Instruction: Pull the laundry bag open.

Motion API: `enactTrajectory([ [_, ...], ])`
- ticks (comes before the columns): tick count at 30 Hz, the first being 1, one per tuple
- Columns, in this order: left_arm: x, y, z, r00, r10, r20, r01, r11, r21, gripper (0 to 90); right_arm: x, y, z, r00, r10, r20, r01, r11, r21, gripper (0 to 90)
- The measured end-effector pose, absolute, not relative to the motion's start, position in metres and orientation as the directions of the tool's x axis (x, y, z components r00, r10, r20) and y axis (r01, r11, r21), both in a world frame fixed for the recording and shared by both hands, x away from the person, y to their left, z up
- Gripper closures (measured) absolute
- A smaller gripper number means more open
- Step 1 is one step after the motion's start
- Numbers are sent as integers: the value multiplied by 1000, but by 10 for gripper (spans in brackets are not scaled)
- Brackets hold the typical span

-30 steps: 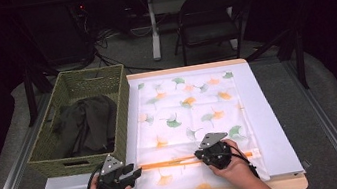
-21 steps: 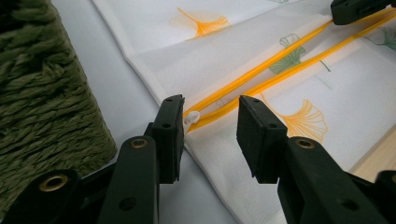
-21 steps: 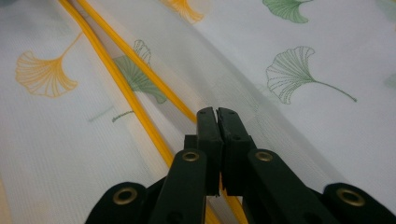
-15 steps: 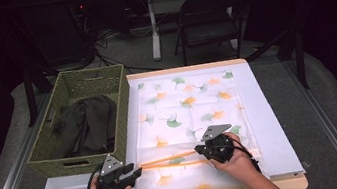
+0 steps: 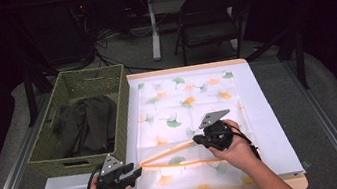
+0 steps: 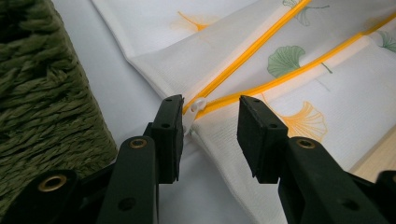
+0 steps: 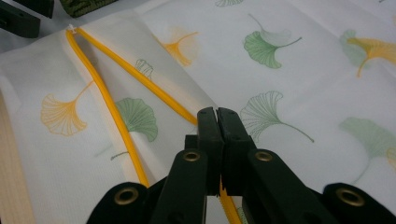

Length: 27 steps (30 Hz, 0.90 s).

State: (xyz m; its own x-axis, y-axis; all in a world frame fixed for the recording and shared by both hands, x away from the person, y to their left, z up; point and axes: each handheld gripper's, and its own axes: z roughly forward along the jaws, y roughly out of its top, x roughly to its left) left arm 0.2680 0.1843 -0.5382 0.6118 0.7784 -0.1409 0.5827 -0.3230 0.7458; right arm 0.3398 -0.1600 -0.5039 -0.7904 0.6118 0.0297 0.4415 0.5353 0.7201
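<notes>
Now opening the zippered mesh bag: one edge lifted, the corner steadied.

Right gripper (image 5: 199, 141) has its jaws pressed together on the upper orange zipper edge (image 7: 140, 77) of the ginkgo-print laundry bag (image 5: 184, 97), raising it so the mouth gapes as a narrow wedge just right of the woven basket (image 5: 53, 147). Left gripper (image 6: 208, 128), at the bag's corner nearest the basket, stands with jaws spread either side of the white zipper end (image 6: 196, 106), not clearly pinching it. Next, I judge, the mouth must be widened enough for the dark garment (image 5: 85, 124) lying in the basket.
</notes>
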Motion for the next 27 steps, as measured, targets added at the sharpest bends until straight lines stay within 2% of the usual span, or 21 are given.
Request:
enactTrajectory([
  [15, 265, 186, -531, 602, 790, -113, 572, -329, 751, 606, 353, -152, -462, -847, 532, 21, 408, 623, 667, 888],
  [27, 262, 192, -524, 592, 799, -104, 562, -317, 764, 580, 364, -157, -450, -834, 550, 36, 413, 581, 701, 888],
])
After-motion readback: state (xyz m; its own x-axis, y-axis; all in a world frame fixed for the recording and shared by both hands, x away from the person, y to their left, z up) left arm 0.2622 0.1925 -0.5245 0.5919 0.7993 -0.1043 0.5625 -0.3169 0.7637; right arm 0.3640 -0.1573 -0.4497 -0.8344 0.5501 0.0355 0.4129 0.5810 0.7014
